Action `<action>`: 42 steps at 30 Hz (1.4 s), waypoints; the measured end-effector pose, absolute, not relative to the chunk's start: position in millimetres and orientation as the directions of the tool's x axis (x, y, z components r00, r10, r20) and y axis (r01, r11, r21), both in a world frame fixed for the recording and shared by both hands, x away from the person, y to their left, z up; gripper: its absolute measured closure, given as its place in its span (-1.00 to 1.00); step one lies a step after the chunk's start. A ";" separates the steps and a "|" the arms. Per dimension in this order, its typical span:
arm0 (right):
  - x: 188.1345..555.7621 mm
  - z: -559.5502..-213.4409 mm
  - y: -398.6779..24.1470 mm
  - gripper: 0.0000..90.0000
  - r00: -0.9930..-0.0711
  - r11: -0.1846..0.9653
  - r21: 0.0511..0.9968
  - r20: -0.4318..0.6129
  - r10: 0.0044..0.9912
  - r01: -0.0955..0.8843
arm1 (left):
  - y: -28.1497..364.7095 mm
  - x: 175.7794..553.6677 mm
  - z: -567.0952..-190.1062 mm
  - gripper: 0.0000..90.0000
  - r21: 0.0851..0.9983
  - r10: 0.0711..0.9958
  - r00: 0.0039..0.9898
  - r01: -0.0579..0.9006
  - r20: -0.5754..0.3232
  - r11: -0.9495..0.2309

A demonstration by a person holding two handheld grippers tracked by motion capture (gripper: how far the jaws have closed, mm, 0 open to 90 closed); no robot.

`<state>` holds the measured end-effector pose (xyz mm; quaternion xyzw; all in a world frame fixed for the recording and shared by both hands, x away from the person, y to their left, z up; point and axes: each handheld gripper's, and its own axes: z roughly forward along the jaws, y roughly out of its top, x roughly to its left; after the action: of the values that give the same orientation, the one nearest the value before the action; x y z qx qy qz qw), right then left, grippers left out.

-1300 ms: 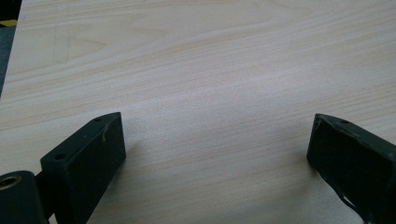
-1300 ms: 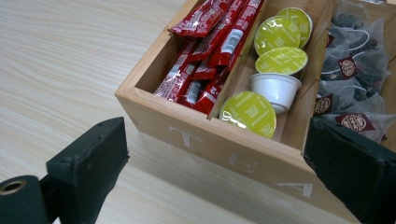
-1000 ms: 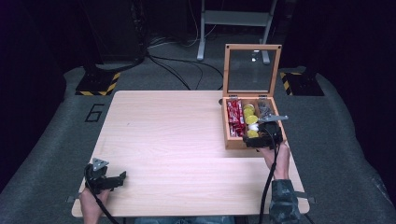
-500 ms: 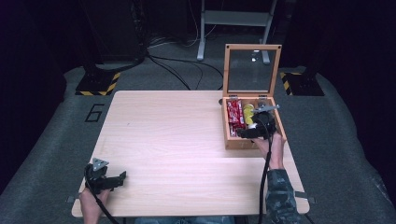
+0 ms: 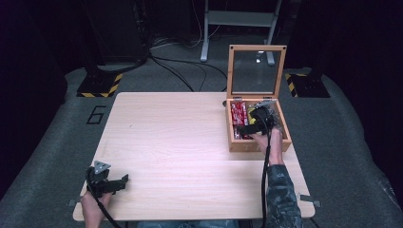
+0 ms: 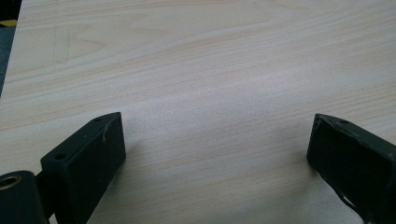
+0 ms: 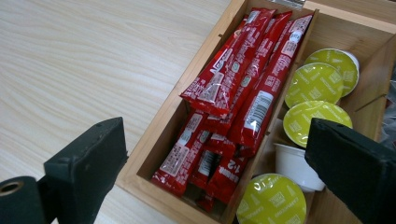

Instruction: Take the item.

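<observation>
**Right gripper poised over the red sachets in the wooden box**

At the lower left of the high view, the left gripper (image 5: 110,183) rests on the table (image 5: 180,142), its jaws spread wide over bare wood. Right of centre stands the wooden box (image 5: 256,145), lid raised, with the right gripper (image 5: 252,127) above it, jaws wide apart and gripping nothing. The right gripper view adds detail: glossy red sachets (image 7: 233,107) heaped in the box's left compartment, green-lidded capsules (image 7: 314,84) beside them.
</observation>
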<state>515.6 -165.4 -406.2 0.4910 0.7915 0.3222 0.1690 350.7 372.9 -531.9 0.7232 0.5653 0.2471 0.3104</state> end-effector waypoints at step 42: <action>578.7 -438.9 -143.4 0.67 -0.312 0.183 0.655 0.085 0.946 0.734 | 373.0 350.5 -531.5 -0.90 0.726 0.970 0.243 0.666 0.006 -0.171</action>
<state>578.7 -143.4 -438.9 0.5605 0.7493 0.3072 0.1733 350.5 373.0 -531.5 0.7248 0.5645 0.2452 0.3098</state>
